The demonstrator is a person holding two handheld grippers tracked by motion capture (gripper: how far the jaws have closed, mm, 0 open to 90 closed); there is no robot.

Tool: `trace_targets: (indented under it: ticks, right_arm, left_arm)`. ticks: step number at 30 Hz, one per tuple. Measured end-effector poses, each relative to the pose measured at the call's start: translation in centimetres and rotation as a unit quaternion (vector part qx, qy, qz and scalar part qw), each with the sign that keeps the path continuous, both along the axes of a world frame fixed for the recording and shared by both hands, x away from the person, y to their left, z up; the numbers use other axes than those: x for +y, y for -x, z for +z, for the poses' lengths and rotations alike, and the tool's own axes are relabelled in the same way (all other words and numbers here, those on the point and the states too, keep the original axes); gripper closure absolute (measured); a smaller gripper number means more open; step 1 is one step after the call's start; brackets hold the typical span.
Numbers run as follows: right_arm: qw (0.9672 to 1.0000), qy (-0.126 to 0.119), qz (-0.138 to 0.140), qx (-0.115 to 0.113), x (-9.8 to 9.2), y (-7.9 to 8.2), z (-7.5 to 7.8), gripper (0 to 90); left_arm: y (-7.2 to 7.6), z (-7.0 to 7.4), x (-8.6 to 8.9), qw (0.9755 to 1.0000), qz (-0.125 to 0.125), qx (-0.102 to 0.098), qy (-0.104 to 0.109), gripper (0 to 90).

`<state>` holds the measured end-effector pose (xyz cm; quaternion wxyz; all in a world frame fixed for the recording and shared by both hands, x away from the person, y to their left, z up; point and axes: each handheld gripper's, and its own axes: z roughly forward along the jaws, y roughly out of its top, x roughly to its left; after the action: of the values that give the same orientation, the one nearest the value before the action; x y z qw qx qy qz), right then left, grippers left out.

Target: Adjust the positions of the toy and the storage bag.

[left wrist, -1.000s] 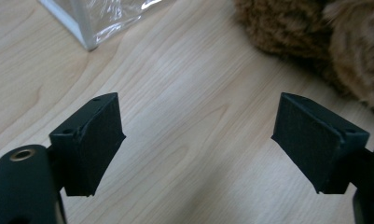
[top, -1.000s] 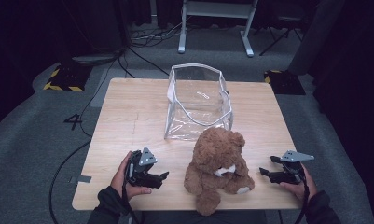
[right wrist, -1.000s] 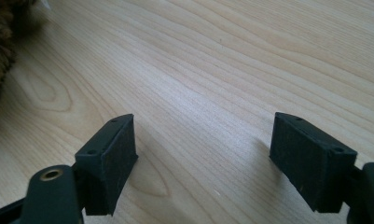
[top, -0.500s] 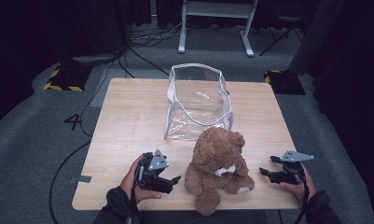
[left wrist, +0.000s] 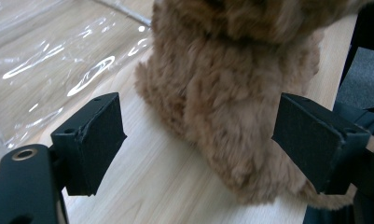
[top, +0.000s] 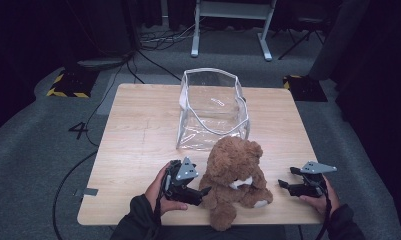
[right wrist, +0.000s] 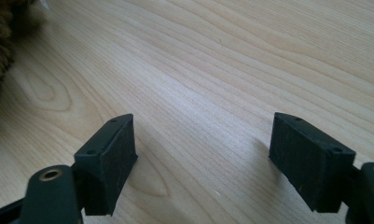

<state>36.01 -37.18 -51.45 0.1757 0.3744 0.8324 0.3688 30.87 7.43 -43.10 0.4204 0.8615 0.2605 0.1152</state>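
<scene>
Since a second ago, the left claw [top: 200, 192] has slid in from 9 o'clock, right up to the teddy bear [top: 236, 175], jaws wide so the soft body fits between. On the big bench [top: 138, 145], the clear bag [top: 211, 109] waits open at 12 o'clock of the bear. At 3 o'clock, the right claw [top: 284, 178] rests wide and holds nothing.

table: [top: 138, 150] pale wood, square
floor: [top: 48, 150] grey carpet
cables: [top: 153, 55] black, trailing behind the table
hazard blocks: [top: 68, 85] yellow-black striped, on floor at both far corners
frame: [top: 228, 20] white metal legs, beyond the table
</scene>
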Motion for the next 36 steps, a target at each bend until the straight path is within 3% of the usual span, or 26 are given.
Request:
trace_targets:
  ticks: [7,16,18,19,21,22,23,24,25,29,31,36]
  right_arm:
    - [1.0,0.0,0.0,0.0,0.0,0.0,0.0,22.7]
    - [1.0,0.001,-0.001,0.0,0.0,0.0,0.0,22.4]
    - [1.0,0.002,-0.001,0.0,0.0,0.0,0.0,22.4]
    - [1.0,0.001,-0.001,-0.001,0.0,0.0,0.0,22.4]
    - [1.0,0.001,-0.001,-0.001,0.0,0.0,0.0,22.4]
    - [1.0,0.001,-0.001,-0.001,0.0,0.0,0.0,22.4]
    - [1.0,0.001,-0.001,-0.001,0.0,0.0,0.0,22.4]
    - [1.0,0.001,-0.001,-0.001,0.0,0.0,0.0,22.4]
    - [1.0,0.001,-0.001,-0.001,0.0,0.0,0.0,22.4]
    - [1.0,0.001,-0.001,0.0,0.0,0.0,0.0,22.4]
    - [1.0,0.001,-0.001,-0.001,0.0,0.0,0.0,22.4]
    - [1.0,0.001,-0.001,-0.001,0.0,0.0,0.0,22.4]
  left_arm:
    - [-0.8,0.2,-1.7,0.9998,-0.015,0.008,0.012,16.0]
    - [-1.9,-0.2,-3.4,0.9995,-0.022,0.02,0.015,15.9]
    - [-2.2,-0.2,-3.9,0.9992,-0.033,0.019,0.015,15.8]
    - [-2.2,-0.3,-4.2,0.999,-0.028,0.022,0.026,15.9]
    - [-2.4,-0.2,-4.5,0.9989,-0.037,0.022,0.02,15.8]
    - [-2.4,-0.3,-4.8,0.9986,-0.03,0.027,0.035,15.8]
    - [-2.4,-0.3,-4.8,0.9986,-0.03,0.027,0.035,15.8]
    - [-2.8,-0.2,-5.0,0.9987,-0.041,0.023,0.021,15.8]
    - [-2.8,-0.3,-5.2,0.9983,-0.04,0.027,0.032,15.7]
    - [-3.3,-0.5,-5.4,0.9978,-0.05,0.031,0.032,15.0]
    - [-3.9,-1.0,-5.9,0.9968,-0.042,0.047,0.05,14.1]
    - [-4.2,-1.6,-6.8,0.9974,-0.047,0.039,0.037,11.2]
